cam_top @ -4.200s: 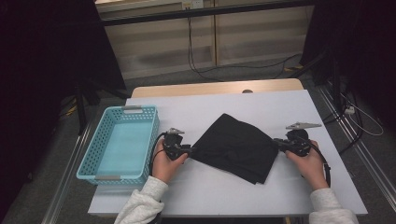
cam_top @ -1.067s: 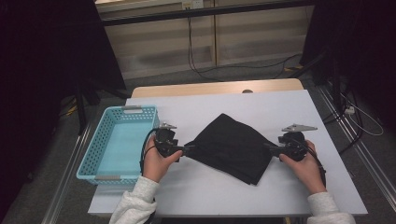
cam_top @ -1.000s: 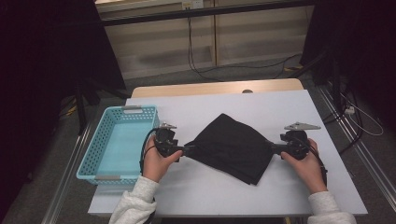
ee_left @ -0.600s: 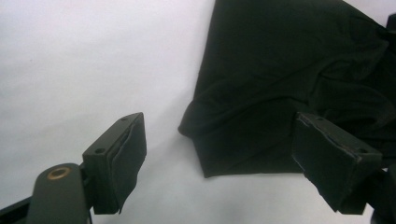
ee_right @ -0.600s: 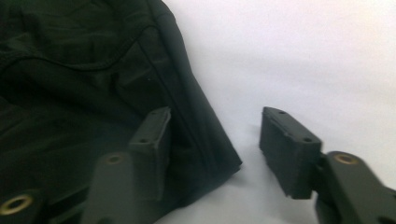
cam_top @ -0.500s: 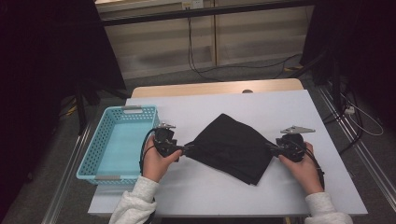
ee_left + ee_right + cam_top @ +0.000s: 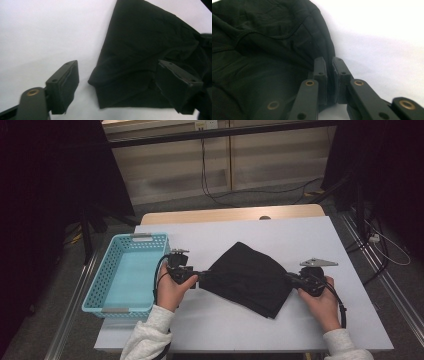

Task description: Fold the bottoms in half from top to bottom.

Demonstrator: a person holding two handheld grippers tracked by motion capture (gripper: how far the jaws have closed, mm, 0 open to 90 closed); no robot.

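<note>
Blue basket (nothing inside) beside black cloth, left gripper fingers spread — right gripper fingers just closing, pinching cloth edge.

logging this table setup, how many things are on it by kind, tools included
black cloth: 1
light blue plastic basket: 1
hand-held tools: 2, the left tool open at the cloth's left corner and the right tool, whose jaws have just been closing, at its right edge
total: 4
</note>
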